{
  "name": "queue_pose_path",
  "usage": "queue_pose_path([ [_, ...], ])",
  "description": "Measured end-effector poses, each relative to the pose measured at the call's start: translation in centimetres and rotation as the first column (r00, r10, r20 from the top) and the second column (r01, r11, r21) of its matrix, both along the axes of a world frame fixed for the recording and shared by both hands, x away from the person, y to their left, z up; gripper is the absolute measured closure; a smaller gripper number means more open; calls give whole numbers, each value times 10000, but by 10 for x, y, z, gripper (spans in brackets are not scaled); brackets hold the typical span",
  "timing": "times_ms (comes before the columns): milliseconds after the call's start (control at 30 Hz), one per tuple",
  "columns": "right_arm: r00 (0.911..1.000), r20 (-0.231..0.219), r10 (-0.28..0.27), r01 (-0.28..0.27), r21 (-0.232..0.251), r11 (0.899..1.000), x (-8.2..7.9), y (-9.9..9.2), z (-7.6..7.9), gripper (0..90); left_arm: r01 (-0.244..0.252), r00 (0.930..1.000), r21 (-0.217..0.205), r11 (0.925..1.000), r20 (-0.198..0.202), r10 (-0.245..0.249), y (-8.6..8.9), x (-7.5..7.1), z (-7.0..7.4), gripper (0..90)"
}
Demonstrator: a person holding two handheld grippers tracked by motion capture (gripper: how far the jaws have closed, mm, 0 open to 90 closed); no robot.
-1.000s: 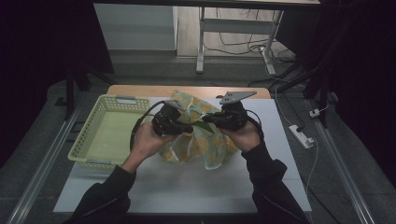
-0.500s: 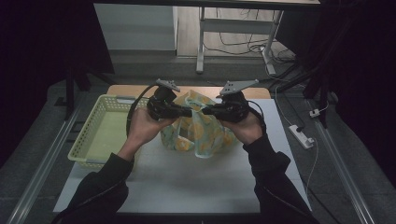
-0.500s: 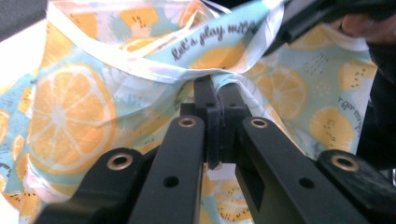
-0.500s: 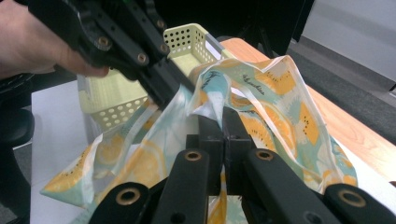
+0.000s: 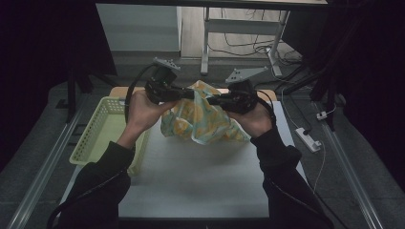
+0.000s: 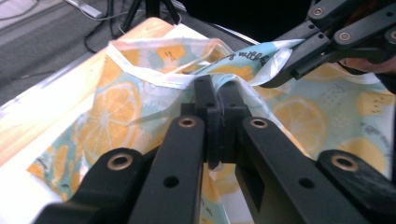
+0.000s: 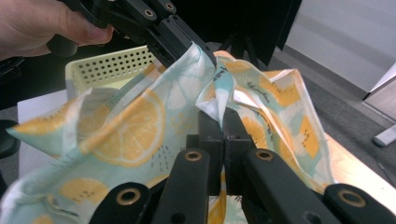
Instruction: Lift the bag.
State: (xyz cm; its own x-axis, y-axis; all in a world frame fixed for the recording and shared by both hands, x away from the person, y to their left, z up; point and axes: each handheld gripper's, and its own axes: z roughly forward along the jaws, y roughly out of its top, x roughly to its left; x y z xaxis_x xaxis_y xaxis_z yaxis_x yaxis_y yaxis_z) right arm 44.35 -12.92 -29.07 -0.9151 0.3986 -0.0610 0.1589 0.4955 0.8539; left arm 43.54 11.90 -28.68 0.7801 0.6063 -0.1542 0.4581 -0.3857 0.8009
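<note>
Lemon-printed cloth point(image 5: 200, 119) hangs bunched above the white worktop point(image 5: 191, 171), apparently lifted clear of it, though its lower folds are hard to judge. The left gripper point(image 5: 190, 94) and right gripper point(image 5: 212, 100) each clamp its upper hem, jaws closed, tips near together. Left of it sits a pale yellow perforated basket point(image 5: 102, 131).

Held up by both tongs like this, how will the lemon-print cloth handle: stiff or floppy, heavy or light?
Likely floppy: the cloth sags and bunches between the left tongs and right tongs. Probably light, since small pinches of its edge lift it. It may slip if tugged.
</note>
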Motion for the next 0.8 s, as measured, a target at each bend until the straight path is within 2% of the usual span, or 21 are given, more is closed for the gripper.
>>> queue_pose_path([
  [300,9988,424,-231,237,-126,9996,2,3,25,896,-354,9981,-308,9989,493,369,5,1,29,894],
  [600,9962,771,-402,408,-64,9991,1,2,46,896,-680,9925,-372,9970,988,714,12,-1,55,894],
  [733,9950,892,-441,434,103,9990,-1,1,52,896,-694,9894,-527,9962,1243,754,14,-4,60,894],
  [800,9952,881,-428,418,138,9990,-2,0,52,896,-682,9886,-360,9970,1317,724,12,-4,58,893],
])
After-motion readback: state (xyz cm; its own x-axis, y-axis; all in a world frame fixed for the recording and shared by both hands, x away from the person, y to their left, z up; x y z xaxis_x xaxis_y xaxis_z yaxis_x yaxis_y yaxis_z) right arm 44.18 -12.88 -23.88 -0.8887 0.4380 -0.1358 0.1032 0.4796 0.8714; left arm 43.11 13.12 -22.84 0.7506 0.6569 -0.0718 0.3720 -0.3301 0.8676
